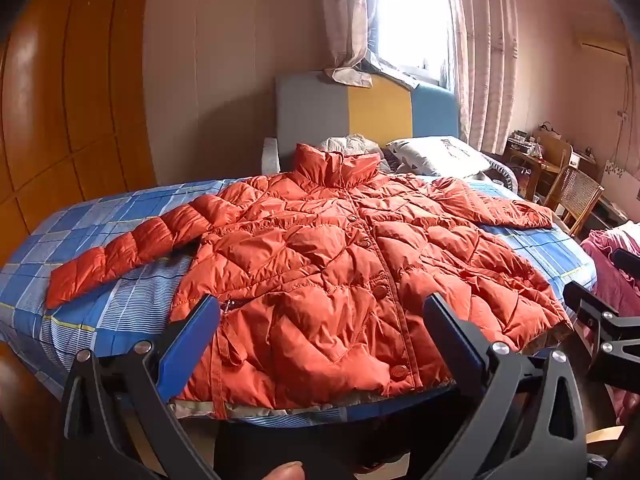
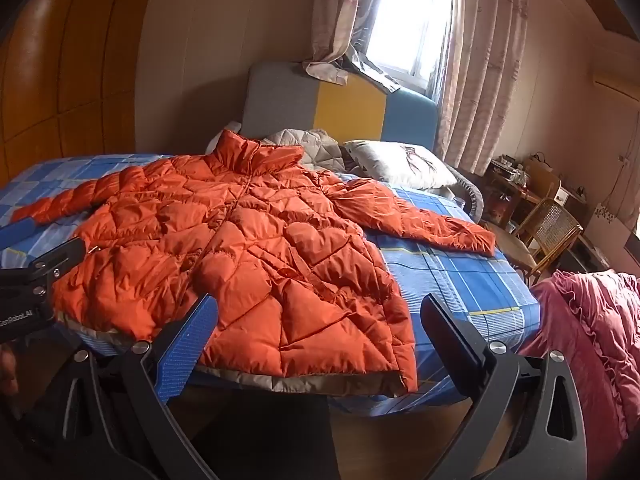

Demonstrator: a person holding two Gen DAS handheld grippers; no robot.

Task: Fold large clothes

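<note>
Now we log: jacket (image 1: 320, 264) flat on bed (image 1: 120, 296), face up, long axis collar-far to hem-near. Left sleeve (image 1: 132, 252) out sideways, nearer left claw (image 1: 320, 320), jaws wide, empty. Right claw (image 2: 316, 320) wide, empty, over hem; right sleeve (image 2: 412, 216) nearer it.

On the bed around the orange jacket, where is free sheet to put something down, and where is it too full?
Free checkered sheet shows between the orange puffer jacket's right side, its right sleeve and the bed's near edge. Another patch lies beyond the left sleeve, toward the wooden wall. The head end is crowded with a pillow and a grey quilt.
</note>
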